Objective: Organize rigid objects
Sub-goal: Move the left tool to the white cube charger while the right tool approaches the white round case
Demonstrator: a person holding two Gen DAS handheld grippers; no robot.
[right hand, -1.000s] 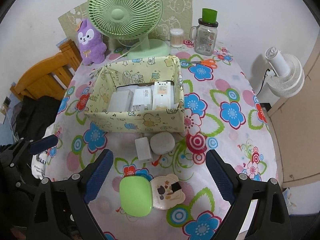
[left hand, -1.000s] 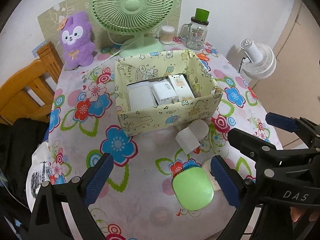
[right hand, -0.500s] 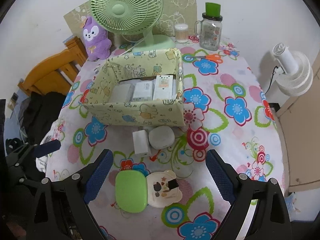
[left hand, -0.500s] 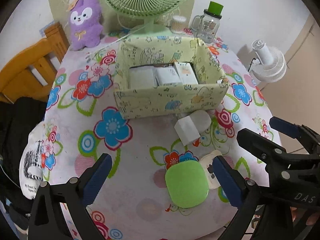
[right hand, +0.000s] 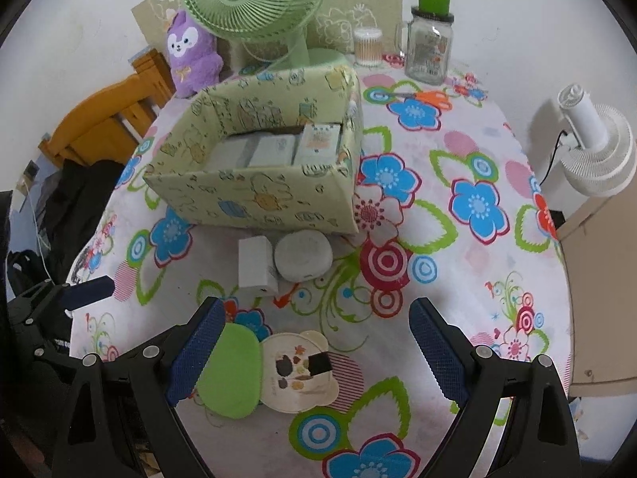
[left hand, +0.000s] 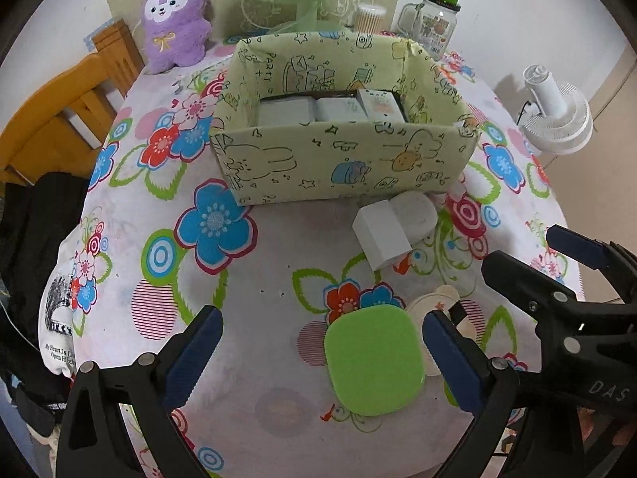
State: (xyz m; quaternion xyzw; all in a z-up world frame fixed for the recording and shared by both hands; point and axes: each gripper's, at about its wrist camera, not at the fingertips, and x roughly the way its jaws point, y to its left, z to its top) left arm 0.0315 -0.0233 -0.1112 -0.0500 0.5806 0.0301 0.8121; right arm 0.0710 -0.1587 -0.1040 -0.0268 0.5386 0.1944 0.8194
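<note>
A yellow-green patterned box stands on the flowered table and holds white boxes. In front of it lie a white block and a grey rounded case. Nearer lie a green square case and a cream bear-shaped case. My left gripper is open above the table, the green case just inside its right finger. My right gripper is open over the cream case, its left finger overlapping the green one.
A green fan, a purple plush, a cotton-swab jar, a glass jar with a green lid and orange scissors sit at the back. A white fan stands right, a wooden chair left.
Both grippers have sunk toward the table and the objects look larger. The right gripper now straddles the cream case. Both stay open.
</note>
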